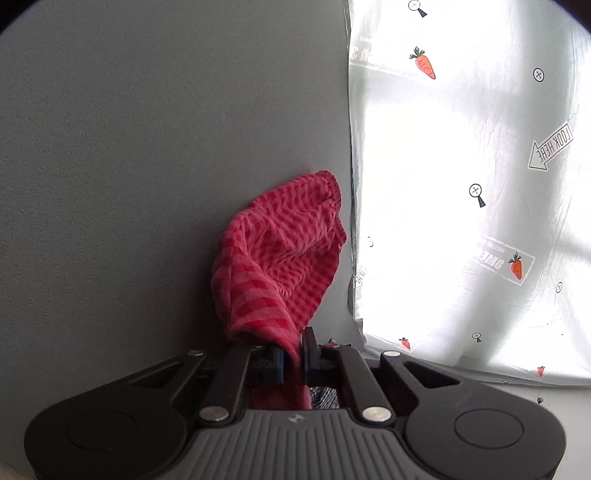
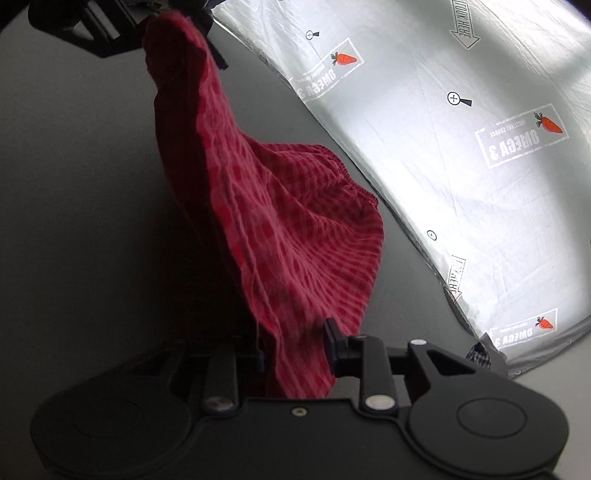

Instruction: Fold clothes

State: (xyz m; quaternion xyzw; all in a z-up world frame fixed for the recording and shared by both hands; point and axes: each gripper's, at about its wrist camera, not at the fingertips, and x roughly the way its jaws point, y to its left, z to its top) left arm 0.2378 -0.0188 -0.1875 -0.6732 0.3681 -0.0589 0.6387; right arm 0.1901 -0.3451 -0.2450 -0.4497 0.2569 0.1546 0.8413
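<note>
A red checked garment [image 1: 280, 254] with a gathered elastic edge hangs in the air in front of a grey wall. My left gripper [image 1: 293, 360] is shut on one corner of it. In the right wrist view the same garment [image 2: 280, 221] stretches from the left gripper [image 2: 177, 14] at the top left down to my right gripper [image 2: 295, 347]. The right jaws stand a little apart with the cloth passing between them; the left fingertip is in shadow, and I cannot tell if they pinch it.
A white curtain printed with carrots and arrows [image 1: 461, 184] hangs lit from behind on the right, also in the right wrist view [image 2: 461, 147]. A grey wall [image 1: 147, 147] fills the left. A bit of dark checked cloth [image 2: 478, 354] shows by the curtain's lower edge.
</note>
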